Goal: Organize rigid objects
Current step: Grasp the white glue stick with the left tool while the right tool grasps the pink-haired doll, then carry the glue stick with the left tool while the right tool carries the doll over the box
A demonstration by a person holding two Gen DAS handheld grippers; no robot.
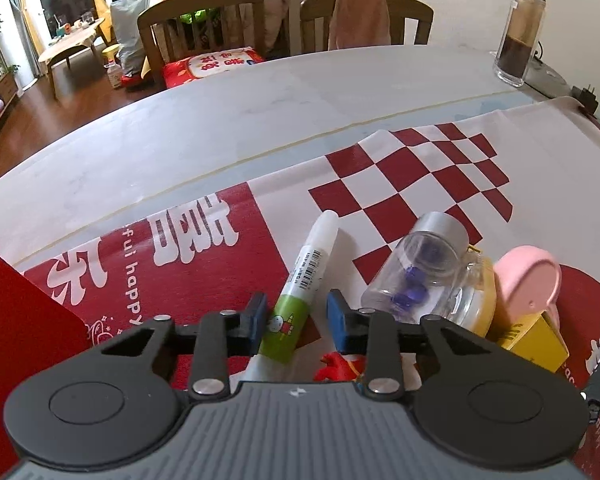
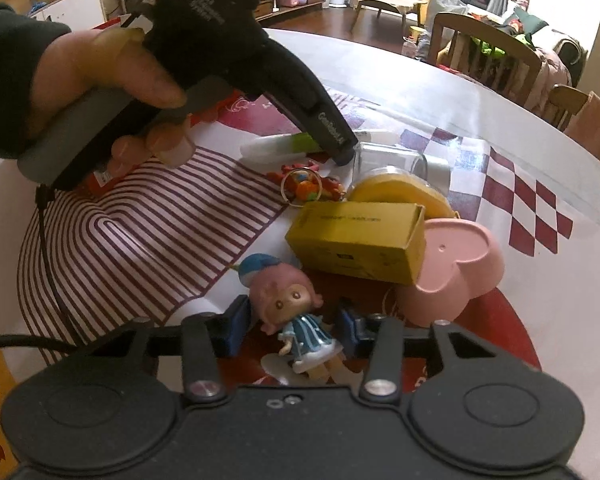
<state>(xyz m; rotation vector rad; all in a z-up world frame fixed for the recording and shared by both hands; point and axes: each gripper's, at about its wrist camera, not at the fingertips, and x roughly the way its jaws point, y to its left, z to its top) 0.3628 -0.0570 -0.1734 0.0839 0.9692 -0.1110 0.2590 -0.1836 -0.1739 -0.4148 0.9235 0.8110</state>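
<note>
Left wrist view: left gripper [image 1: 298, 320] sat low over the red-and-white cloth [image 1: 420, 168] on the worktop [image 1: 180, 128], jaws either side of a white-and-green marker pen [image 1: 300, 280]. The left pad touched the pen's green end, the right pad stood off with a clear gap, so nothing was clamped. Just right of the pen lay a clear jar [image 1: 420, 272] with a silver lid, on its side, purple bits inside. Beyond it sat a yellow round tin [image 1: 480, 304], a pink heart-shaped box [image 1: 528, 280] and a yellow carton [image 1: 532, 340], all bunched together.

Right wrist view: right gripper [image 2: 292, 330] hung over a small doll [image 2: 292, 312] with pink hair and a blue striped dress, lying on the cloth. Both pads sat off the doll's sides, not gripping. The carton [image 2: 360, 236] leaned on the pink box [image 2: 460, 268]. A red keyring toy [image 2: 304, 184] lay further back. A hand [image 2: 100, 80] held the other gripper's handle.
</note>
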